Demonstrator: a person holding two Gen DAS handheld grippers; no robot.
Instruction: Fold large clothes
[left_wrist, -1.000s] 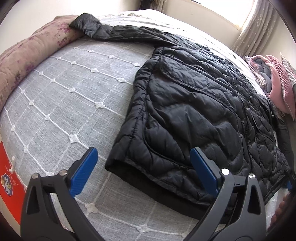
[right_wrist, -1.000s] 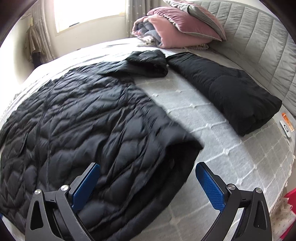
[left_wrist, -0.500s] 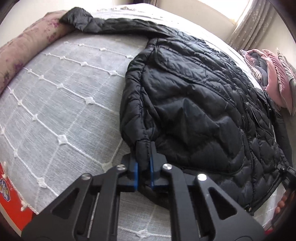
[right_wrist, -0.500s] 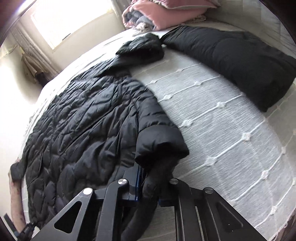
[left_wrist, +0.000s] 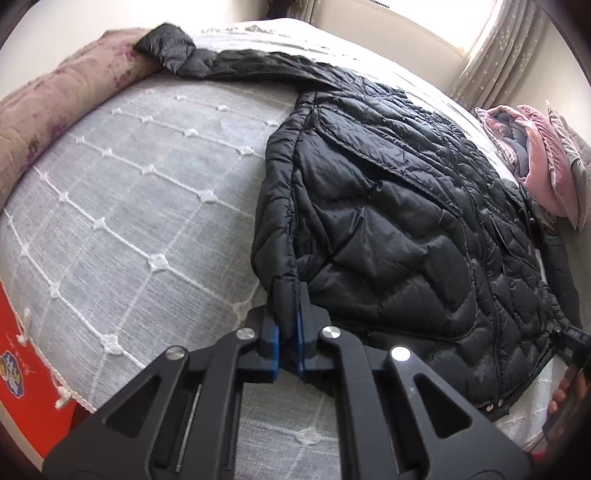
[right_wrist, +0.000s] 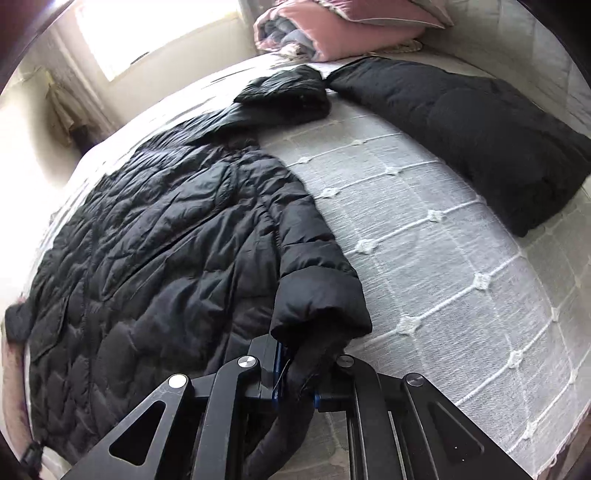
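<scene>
**Both hem corners of the puffer jacket pinched for the first fold**

On the grey quilted bed (left_wrist: 122, 206), which fills both wrist views, a black puffer jacket (left_wrist: 406, 221) lies spread flat and face up. One sleeve (left_wrist: 229, 62) stretches away toward the rolled floral blanket (left_wrist: 55, 110) at the bed's far edge. A second dark garment (right_wrist: 480, 133), already folded, lies well apart on the other side, near the pink pillows (right_wrist: 351, 22) at the headboard.

The jacket looks light and very soft, its stitched channels full of airy filling. I judge it will sag between any two held points, spring back after pressing, and slip easily because the shell is shiny. Corners and sewn edges give the firmest purchase, since the seam bunches into a ridge the pads can bite on.

That is where it is held. The left gripper (left_wrist: 290, 328) has just closed and now pinches the side seam at the hem corner (left_wrist: 286, 291), with fabric plainly between its blue pads (left_wrist: 273, 339). The right gripper (right_wrist: 295, 380) has likewise just closed, clamping the bulkier rolled edge at the opposite hem corner (right_wrist: 321, 314), its jaws narrow around a thick fold of cloth.

With both lower corners secured, the hem seems ready to be carried up toward the collar.
</scene>
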